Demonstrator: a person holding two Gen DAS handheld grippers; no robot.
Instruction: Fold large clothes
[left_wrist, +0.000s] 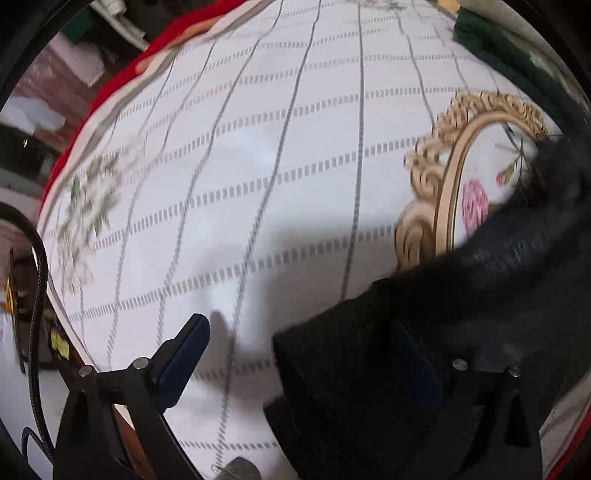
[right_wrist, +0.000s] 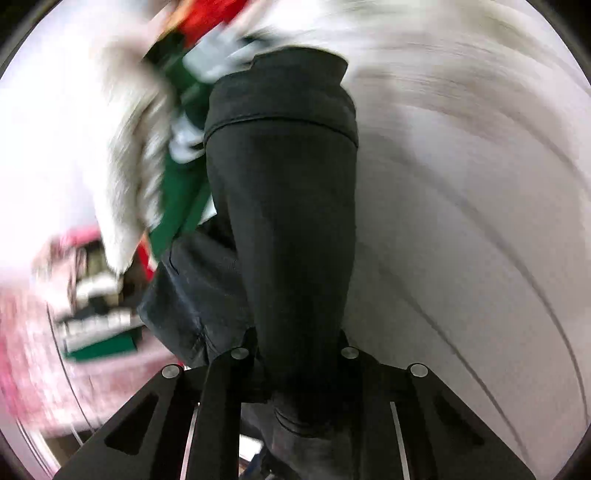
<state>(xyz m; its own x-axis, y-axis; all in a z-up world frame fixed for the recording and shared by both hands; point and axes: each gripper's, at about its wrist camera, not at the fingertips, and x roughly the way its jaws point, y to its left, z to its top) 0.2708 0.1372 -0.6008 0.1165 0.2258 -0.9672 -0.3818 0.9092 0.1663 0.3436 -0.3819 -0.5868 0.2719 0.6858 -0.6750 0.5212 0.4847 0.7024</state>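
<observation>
Right wrist view: one black garment (right_wrist: 288, 206), jaws clamped.

Tablecloth (left_wrist: 258, 166): white, crossed by thin grey lines and dashed grey bands; most of the left wrist view is filled by it.
Flower print (left_wrist: 92, 199): white and green, blurred, seen at nine o'clock on the cloth.
Gold scrolled frame (left_wrist: 443, 177): printed at three o'clock, with a pink flower (left_wrist: 474, 208) enclosed.
Red edging (left_wrist: 122, 77): seen along the cloth's rim at ten o'clock.
Black cable (left_wrist: 38, 273): looped at eight o'clock.
Green fabric (right_wrist: 177, 206): blurred, at ten o'clock in the right wrist view.
</observation>
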